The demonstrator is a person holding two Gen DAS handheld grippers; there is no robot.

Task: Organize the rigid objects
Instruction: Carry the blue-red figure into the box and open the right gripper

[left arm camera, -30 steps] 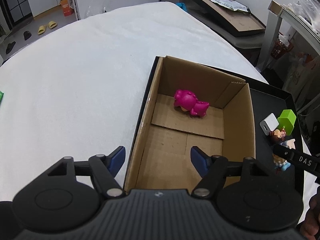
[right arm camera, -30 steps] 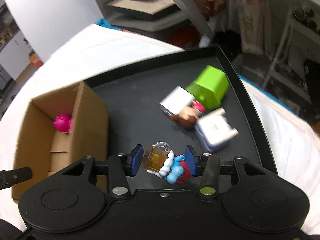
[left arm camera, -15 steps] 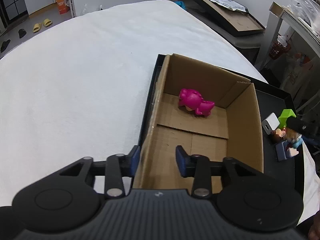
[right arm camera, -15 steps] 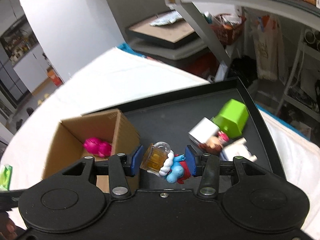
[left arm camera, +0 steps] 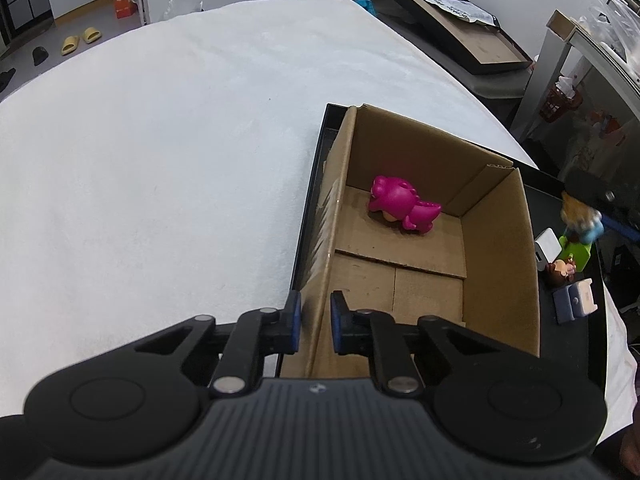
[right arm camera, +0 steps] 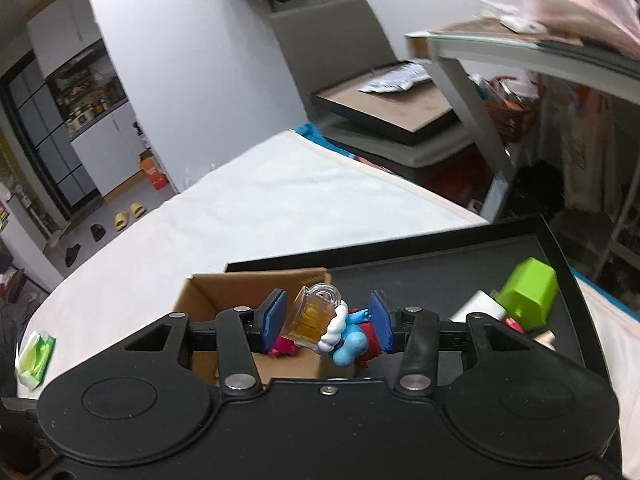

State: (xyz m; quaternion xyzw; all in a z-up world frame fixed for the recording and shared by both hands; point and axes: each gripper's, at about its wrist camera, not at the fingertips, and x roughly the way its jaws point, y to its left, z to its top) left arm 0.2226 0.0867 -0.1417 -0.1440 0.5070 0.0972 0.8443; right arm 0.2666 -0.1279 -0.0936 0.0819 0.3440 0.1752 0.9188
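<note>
Right now the blue figurine with the beer mug [right arm camera: 332, 328] sits clamped crosswise between your right gripper [right arm camera: 328, 322] pads, mug end toward the left pad, red-and-blue body toward the right; you carry it in the air, above the near right wall of the cardboard box [left arm camera: 496, 264]; in the left wrist view the same figurine [left arm camera: 582, 220] hangs just off the box's right side, over the black tray [left arm camera: 560, 192]. What the drop turns on is this: the box opening lies to the left of and below the held toy, so I judge you need a short carry leftward past the wall before you let go. Your left gripper [left arm camera: 314, 322] has its jaws drawn narrow astride the box's left wall, pads close on either side of the cardboard; whether they actually pinch it I cannot tell. Inside, a pink figure [left arm camera: 402, 210] lies on its side near the far wall; the floor nearer you is bare. On the tray to the right wait a green block [right arm camera: 530, 300], a white block [left arm camera: 546, 246], a small brown-haired figure [left arm camera: 560, 272] and a blue-and-white piece [left arm camera: 576, 306], clustered together; beneath all lies the white cloth [left arm camera: 160, 160].
</note>
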